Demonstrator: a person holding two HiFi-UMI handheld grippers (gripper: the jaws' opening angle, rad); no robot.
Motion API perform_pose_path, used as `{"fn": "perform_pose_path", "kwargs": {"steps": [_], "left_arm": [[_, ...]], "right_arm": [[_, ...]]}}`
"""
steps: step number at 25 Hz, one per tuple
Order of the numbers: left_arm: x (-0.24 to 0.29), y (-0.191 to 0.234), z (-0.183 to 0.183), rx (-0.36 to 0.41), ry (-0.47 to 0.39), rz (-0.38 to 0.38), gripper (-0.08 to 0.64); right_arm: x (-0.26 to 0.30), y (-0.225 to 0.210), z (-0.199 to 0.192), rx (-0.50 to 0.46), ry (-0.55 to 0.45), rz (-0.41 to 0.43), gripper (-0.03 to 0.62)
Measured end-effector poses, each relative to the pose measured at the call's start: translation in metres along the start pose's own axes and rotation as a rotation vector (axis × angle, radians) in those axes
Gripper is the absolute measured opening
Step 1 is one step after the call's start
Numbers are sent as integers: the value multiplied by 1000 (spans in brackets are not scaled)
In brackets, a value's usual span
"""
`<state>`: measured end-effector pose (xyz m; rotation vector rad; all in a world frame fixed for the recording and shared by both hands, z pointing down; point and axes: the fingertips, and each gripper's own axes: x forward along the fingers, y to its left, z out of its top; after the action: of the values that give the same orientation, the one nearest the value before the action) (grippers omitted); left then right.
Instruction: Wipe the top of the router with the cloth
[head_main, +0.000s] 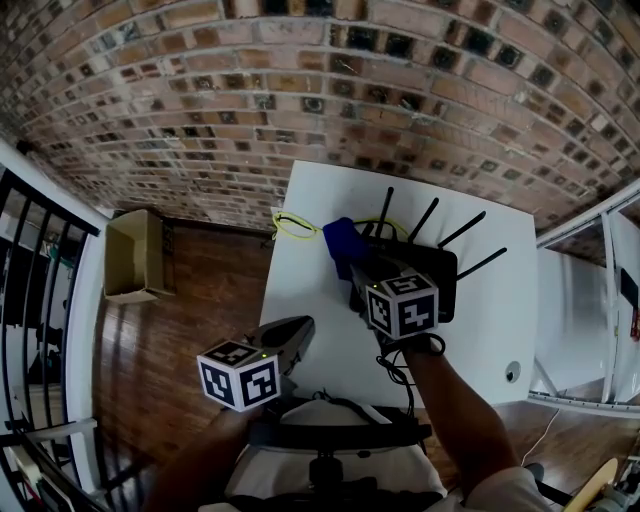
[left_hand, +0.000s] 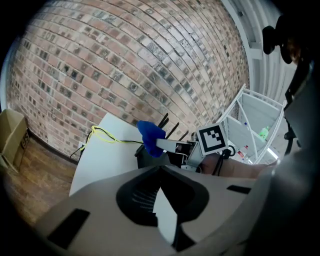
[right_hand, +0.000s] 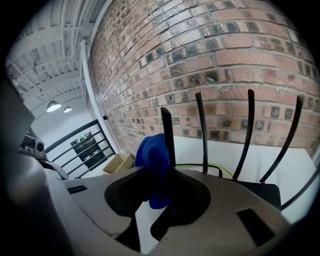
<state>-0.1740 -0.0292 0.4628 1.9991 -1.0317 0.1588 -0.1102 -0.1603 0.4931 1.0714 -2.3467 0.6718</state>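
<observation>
The right gripper (head_main: 350, 258) was clenched on the bunched blue cloth (head_main: 341, 240), at the near-left corner of the black four-antenna router (head_main: 432, 268) on the white table (head_main: 300, 300). The left gripper (head_main: 298, 333) hung back, jaws together, empty. Best move: press the cloth flat and sweep clear of the antennas.

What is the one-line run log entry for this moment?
right gripper: shut on blue cloth | blue cloth: over left end of router, contact unclear | left gripper: shut, empty, near table edge
</observation>
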Motion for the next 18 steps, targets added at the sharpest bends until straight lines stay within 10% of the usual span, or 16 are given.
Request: {"fn": "perform_pose_path", "kwargs": {"steps": [18], "left_arm": [[-8,12,3,-6,5,1,31]], "right_arm": [[36,-4,-68,25,186,-38,120]]}}
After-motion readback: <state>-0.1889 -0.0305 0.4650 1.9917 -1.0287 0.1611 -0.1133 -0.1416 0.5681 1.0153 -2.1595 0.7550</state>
